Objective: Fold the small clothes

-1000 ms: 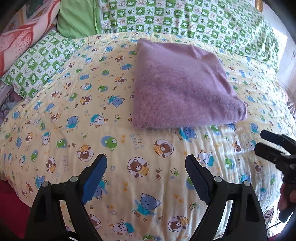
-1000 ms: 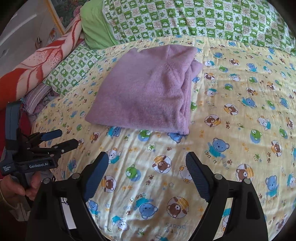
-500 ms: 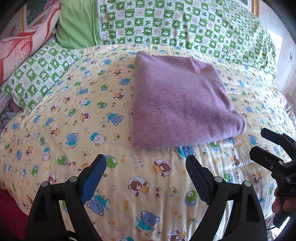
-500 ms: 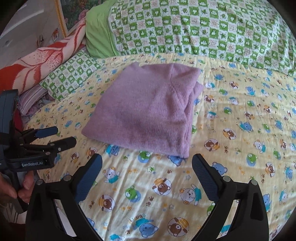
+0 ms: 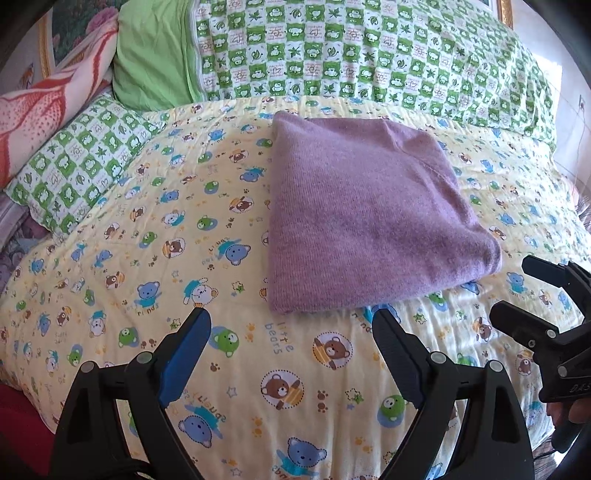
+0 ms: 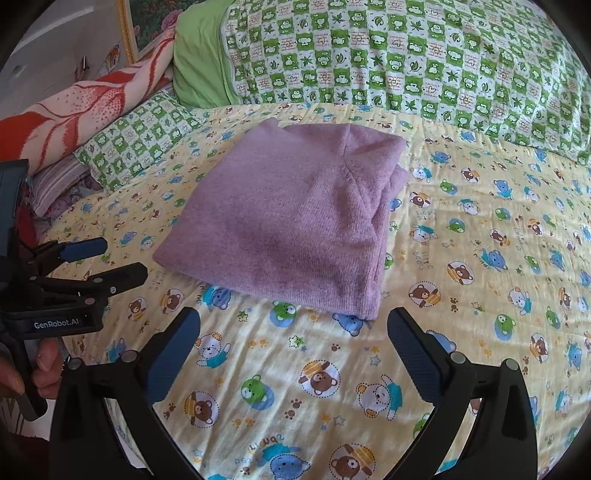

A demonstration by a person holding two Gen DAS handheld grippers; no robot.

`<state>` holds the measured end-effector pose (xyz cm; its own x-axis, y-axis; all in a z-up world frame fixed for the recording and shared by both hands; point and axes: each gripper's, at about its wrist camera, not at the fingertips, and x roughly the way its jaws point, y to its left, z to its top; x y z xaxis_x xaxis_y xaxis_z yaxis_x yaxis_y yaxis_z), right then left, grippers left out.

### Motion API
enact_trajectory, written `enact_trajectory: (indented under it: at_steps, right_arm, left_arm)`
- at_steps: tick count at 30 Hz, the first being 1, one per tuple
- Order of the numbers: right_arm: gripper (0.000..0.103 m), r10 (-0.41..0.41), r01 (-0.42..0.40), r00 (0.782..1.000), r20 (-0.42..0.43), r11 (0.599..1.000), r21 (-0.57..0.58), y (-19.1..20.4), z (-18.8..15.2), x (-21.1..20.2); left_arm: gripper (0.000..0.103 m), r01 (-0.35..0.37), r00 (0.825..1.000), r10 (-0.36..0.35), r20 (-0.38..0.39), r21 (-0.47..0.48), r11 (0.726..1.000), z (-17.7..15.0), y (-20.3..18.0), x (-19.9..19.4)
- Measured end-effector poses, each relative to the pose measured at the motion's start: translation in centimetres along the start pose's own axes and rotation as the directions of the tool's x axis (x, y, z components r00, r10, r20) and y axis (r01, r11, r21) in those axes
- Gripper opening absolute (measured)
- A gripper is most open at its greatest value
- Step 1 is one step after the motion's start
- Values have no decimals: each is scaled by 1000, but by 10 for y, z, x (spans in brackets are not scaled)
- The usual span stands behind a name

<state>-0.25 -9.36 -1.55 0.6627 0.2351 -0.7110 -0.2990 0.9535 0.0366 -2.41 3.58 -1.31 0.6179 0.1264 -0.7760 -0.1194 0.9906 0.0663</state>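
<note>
Lying folded: one purple garment [image 5: 362,214] (on quilt [image 5: 147,258]) | left tongs [image 5: 291,328] apart | right tongs [image 6: 293,326] apart

The folded purple garment [image 5: 364,218] hides its own inner layers, so its type is perhaps a sweater, though that cannot be told. The framed picture [image 6: 147,22] is cut off by the top edge. The hand [image 5: 565,413] holding the right gripper [image 5: 517,291] is mostly out of frame at the right edge.
</note>
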Motion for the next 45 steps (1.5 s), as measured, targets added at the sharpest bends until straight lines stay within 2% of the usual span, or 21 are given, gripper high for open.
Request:
enact_trajectory:
  at_steps: [10,45]
  right_arm:
    - [101,-9,9,1000,-3,1000,15,-2,6,15]
    - [101,-4,4,1000,20,1000,17,-1,18,15]
  left_arm:
    - [90,-5,1000,5,0,-5,1000,5,-1,7]
    - [93,-25,1000,25,6,-31,999,14,-4,9]
